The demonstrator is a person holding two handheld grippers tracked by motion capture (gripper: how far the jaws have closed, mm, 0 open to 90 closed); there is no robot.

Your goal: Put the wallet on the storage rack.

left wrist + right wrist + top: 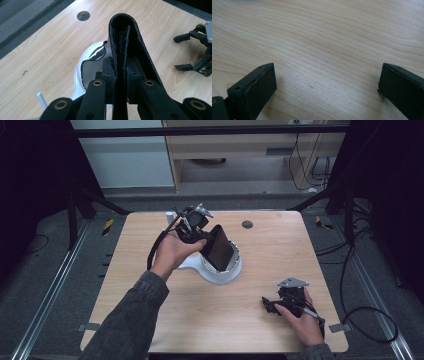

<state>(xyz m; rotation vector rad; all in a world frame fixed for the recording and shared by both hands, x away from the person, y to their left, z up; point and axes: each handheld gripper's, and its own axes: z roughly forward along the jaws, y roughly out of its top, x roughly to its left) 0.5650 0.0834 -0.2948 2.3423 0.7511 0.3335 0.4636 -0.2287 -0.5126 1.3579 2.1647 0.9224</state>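
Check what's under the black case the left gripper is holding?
Below the black case sits a white round device with a dark glossy top, on the table. The case covers part of that top.

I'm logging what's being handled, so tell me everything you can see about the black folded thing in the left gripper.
The black wallet-like case looks like textured leather, folded flat with a rounded spine and stitching inside the fold. The left gripper is shut on its edge, holding it tilted above the white round device near the table's middle. Whether it touches that device is unclear.

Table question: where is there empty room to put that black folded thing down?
Bare wood lies between the white base and the right tool, and along the table's left side. The middle is crowded by the left tool holding the black case.
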